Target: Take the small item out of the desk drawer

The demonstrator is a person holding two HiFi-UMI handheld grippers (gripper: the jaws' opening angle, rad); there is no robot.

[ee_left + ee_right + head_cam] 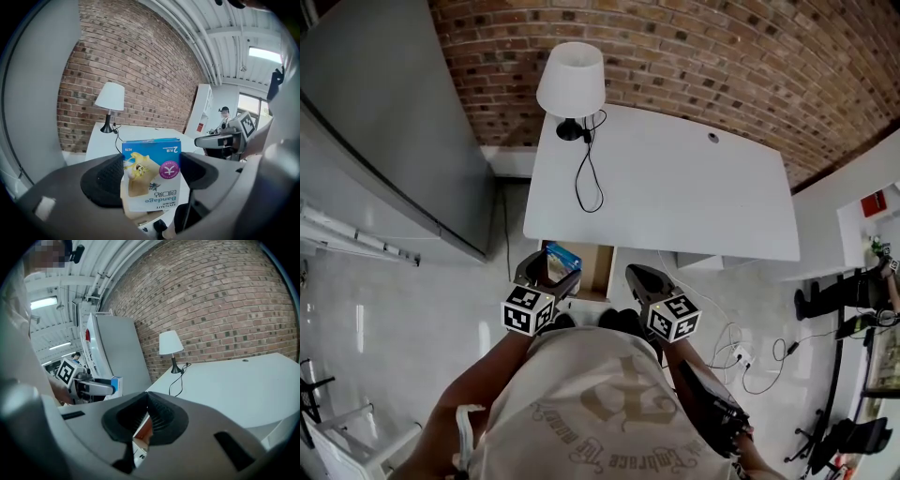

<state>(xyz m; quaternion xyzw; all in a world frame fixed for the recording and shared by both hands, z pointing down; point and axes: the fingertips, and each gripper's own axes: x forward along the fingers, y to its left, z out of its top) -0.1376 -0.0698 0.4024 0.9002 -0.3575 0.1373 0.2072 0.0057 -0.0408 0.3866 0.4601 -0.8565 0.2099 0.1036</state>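
Observation:
A small blue bandage box (563,255) (151,161) is clamped upright between the pads of my left gripper (551,269) (152,174), lifted above the open wooden drawer (598,271) at the desk's front edge. The box's print is upside down in the left gripper view. My right gripper (639,277) (146,411) hovers beside it on the right, its jaws shut together with nothing between them. In the right gripper view the left gripper with the blue box (115,385) shows at the left. The drawer's inside is mostly hidden by the grippers.
The white desk (675,187) carries a lamp (572,82) with a black cable (586,178) at its back left. A tall grey cabinet (394,122) stands left, a brick wall behind. Loose cables (741,356) lie on the floor at right. A person (844,295) sits far right.

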